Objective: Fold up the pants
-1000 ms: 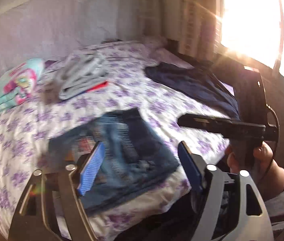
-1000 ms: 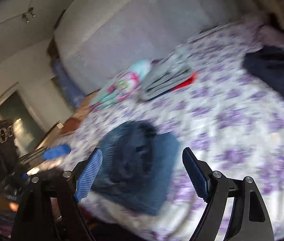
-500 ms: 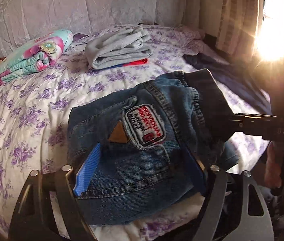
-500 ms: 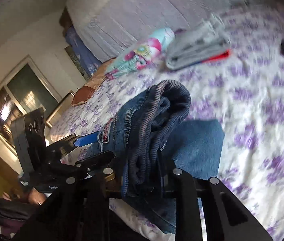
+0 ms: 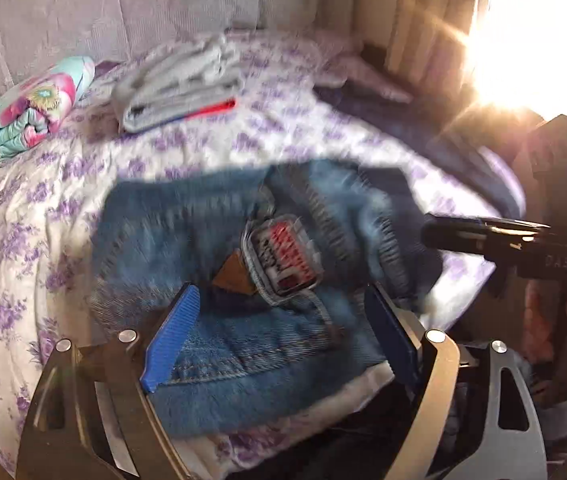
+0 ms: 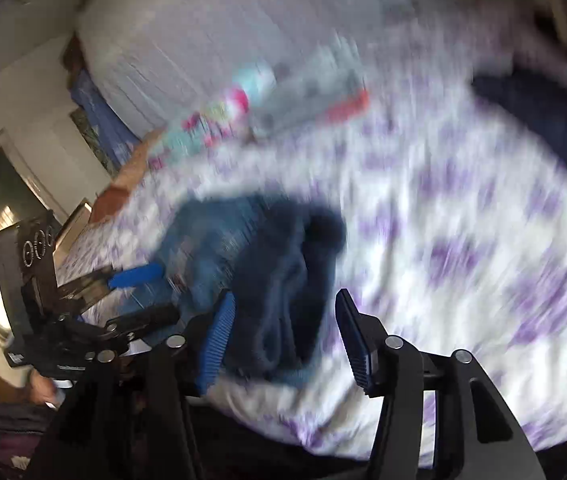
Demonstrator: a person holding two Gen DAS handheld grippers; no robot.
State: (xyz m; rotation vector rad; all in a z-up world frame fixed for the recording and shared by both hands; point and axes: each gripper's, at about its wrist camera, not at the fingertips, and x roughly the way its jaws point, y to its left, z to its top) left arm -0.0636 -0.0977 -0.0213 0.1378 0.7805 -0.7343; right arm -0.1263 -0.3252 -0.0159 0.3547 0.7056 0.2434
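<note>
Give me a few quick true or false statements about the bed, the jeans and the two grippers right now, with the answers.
1. The jeans lie folded on the floral bedspread. True.
2. The left gripper is clamped on the jeans. False: its jaws are open.
3. The right gripper is open. True.
4. The grey folded clothes sit on top of the jeans. False: they lie apart, farther up the bed.

Left gripper (image 5: 279, 336) jaws spread wide, holding nothing, right gripper (image 6: 283, 332) likewise parted, both angled down over the bed's near edge
</note>
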